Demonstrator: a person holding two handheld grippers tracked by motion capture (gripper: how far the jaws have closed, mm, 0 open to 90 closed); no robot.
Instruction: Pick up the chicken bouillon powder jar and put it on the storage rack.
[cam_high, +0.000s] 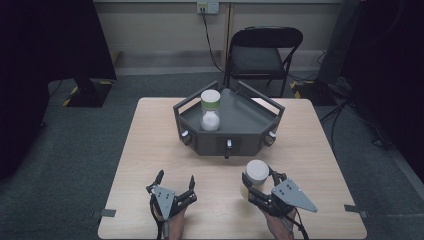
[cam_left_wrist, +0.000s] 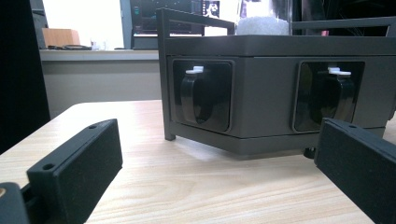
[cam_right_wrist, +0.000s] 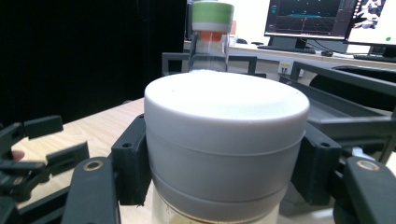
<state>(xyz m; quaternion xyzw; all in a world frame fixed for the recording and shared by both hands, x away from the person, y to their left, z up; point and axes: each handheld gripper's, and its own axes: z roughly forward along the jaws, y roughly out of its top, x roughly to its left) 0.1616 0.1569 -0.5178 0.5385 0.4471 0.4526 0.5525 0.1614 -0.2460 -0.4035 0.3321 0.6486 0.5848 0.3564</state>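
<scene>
From above, the right gripper (cam_high: 256, 186) pinches a white-capped jar (cam_high: 256, 172) upright just in front of the dark tray (cam_high: 260, 131); the left gripper (cam_high: 175, 182) sits spread and empty beside it. Its own view faces the tray (cam_left_wrist: 275, 93) wall. The right view shows the jar (cam_right_wrist: 224, 140) clamped, tray straight ahead.

A light wooden table (cam_high: 150, 165) stands on grey carpet (cam_high: 75, 150). On its far half sits a dark grey tray (cam_high: 250, 125) with raised rails and small knobs on its front faces. A green-lidded jar (cam_high: 210, 111) of white powder stands upright in the tray's left part. Behind the table is a black folding chair (cam_high: 262, 55), with a wall socket (cam_high: 207, 7) above it. Monitors (cam_right_wrist: 310, 18) glow on a desk beyond.
</scene>
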